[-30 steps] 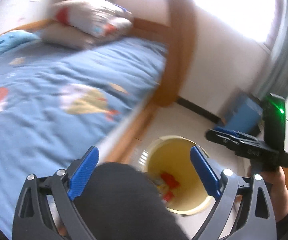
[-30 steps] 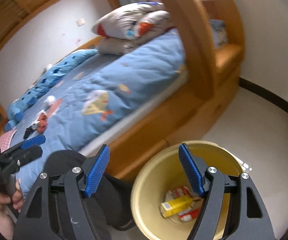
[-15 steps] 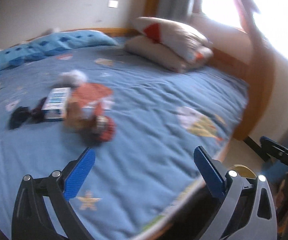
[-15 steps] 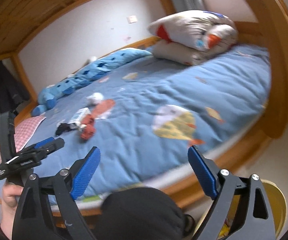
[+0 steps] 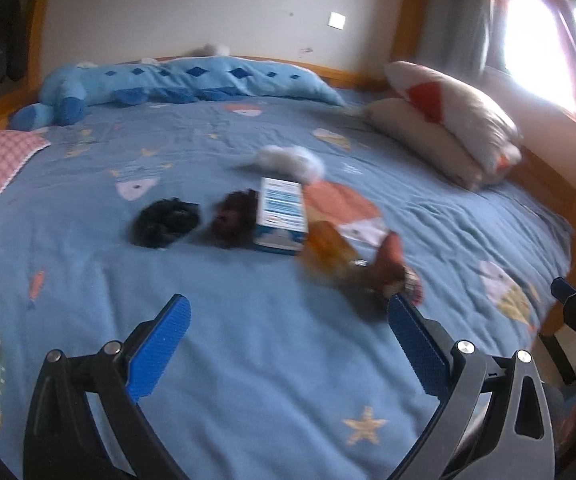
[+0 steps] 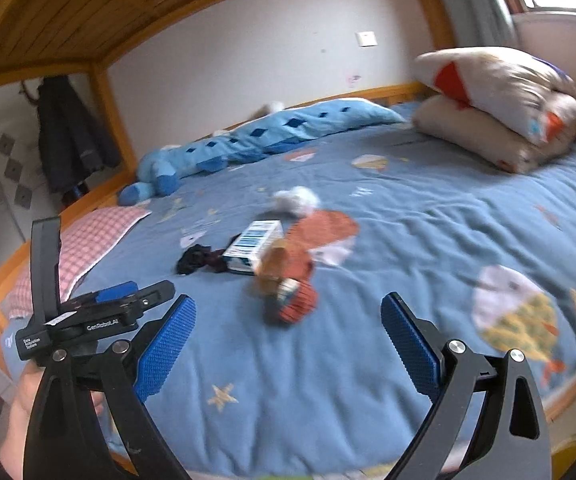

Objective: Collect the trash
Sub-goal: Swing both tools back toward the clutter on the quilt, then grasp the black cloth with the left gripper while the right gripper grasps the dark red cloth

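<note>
Two grippers are mine, left gripper (image 5: pixel 288 326) and right gripper (image 6: pixel 288 322); both hover over the near part of the bed (image 5: pixel 248 380), the left's jaws wide and empty, the right's opening with nothing between them. Bare blue quilt lies ahead. The trash (image 5: pixel 284 216), a barcoded box among blurred wrappers, sits mid-bed. "GenRobot.AI" reads on my left gripper. Pillows (image 6: pixel 503 108) lie by the window.

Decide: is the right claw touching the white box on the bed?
Apart. The right wrist view shows bare quilt between the right claw, empty and opening, and the box.
</note>
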A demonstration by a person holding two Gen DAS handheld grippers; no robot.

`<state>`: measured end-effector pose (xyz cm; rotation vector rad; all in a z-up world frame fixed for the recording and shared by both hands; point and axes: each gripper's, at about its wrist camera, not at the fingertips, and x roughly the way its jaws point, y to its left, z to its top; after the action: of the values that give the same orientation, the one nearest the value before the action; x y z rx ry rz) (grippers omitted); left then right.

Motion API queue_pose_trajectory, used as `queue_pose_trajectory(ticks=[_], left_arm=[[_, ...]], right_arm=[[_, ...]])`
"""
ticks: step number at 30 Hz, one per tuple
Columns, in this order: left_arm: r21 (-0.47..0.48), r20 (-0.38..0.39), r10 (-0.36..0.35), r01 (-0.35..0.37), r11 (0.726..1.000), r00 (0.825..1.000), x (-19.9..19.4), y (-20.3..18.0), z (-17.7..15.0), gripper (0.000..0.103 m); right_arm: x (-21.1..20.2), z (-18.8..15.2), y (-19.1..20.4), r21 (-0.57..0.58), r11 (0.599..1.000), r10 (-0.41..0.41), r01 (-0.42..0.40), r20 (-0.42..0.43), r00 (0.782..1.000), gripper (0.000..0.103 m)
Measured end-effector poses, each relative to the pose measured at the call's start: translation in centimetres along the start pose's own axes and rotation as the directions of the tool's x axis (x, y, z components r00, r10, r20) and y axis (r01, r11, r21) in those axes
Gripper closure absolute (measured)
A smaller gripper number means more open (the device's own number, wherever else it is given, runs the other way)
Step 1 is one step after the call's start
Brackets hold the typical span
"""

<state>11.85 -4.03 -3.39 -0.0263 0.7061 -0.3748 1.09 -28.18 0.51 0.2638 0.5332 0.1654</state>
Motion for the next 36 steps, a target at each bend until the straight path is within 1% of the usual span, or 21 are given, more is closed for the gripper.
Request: queue_pose_trajectory(ticks=[5,10,13,17,21,24,29,31,32,33,34,36], left_arm=[[-0.021,-0.010,0.034,-0.035,0.999,0.999,1.3,2.4,0.8,0.004],[-0.031,-0.025,0.063,-0.064,0.997,0.998,3.5,4.8,1.6,0.004],[-0.047,-0.036,0.085,-0.087,0.995,0.996,5.4,6.6,2.4,0.004],[-0.080,-0.077,0.120,-0.126,0.989,0.990,8.6,9.4,3.8,0.004],[-0.117,-0.126,0.113,-0.128,0.985,0.986,11.7,11.4,4.6,0.004],[-0.128,-0.148,0.117,-0.137,0.982,0.982,13.7,12.4,5.3,0.004],[-0.135,-0.185,0.094,-0.120,0.984,0.978,16.7,13.2,6.4,0.005],[-0.124,-0.195,0.096,-0.122,0.985,0.976,17.4,13.3,6.6,0.010],[-0.122,-0.196,0.093,-0.119,0.985,0.976,17.6,13.3,6.6,0.017],[-0.121,-0.190,0.097,-0.121,0.985,0.977,17.6,13.4,6.5,0.027],[-0.122,-0.185,0.099,-0.123,0.985,0.978,17.5,13.4,6.5,0.033],[-0.127,-0.179,0.092,-0.116,0.985,0.980,17.4,13.7,6.4,0.053]], right_arm=[[3.6,0.7,2.4,-0.013,0.999,0.038,-0.038,-0.020,0.999,0.012],[7.0,1.3,4.2,0.003,0.997,0.081,-0.081,-0.064,0.995,0.012],[9.0,1.6,5.0,0.021,0.995,0.104,-0.103,-0.085,0.991,0.012],[11.1,1.9,6.1,0.012,0.993,0.115,-0.114,-0.108,0.987,0.012],[12.9,2.3,7.1,0.001,0.991,0.134,-0.135,-0.129,0.983,0.012],[14.4,2.5,7.7,-0.001,0.989,0.145,-0.146,-0.147,0.979,0.012],[16.1,3.0,8.1,-0.008,0.989,0.145,-0.148,-0.162,0.976,0.012],[16.7,3.0,8.1,-0.012,0.989,0.143,-0.147,-0.167,0.976,0.012],[17.0,3.1,8.2,-0.013,0.989,0.143,-0.148,-0.170,0.975,0.012],[17.3,3.1,8.2,-0.013,0.988,0.148,-0.152,-0.172,0.974,0.012],[17.6,3.1,8.3,-0.011,0.988,0.149,-0.153,-0.175,0.973,0.012],[18.2,3.1,8.5,-0.005,0.987,0.157,-0.160,-0.179,0.971,0.012]])
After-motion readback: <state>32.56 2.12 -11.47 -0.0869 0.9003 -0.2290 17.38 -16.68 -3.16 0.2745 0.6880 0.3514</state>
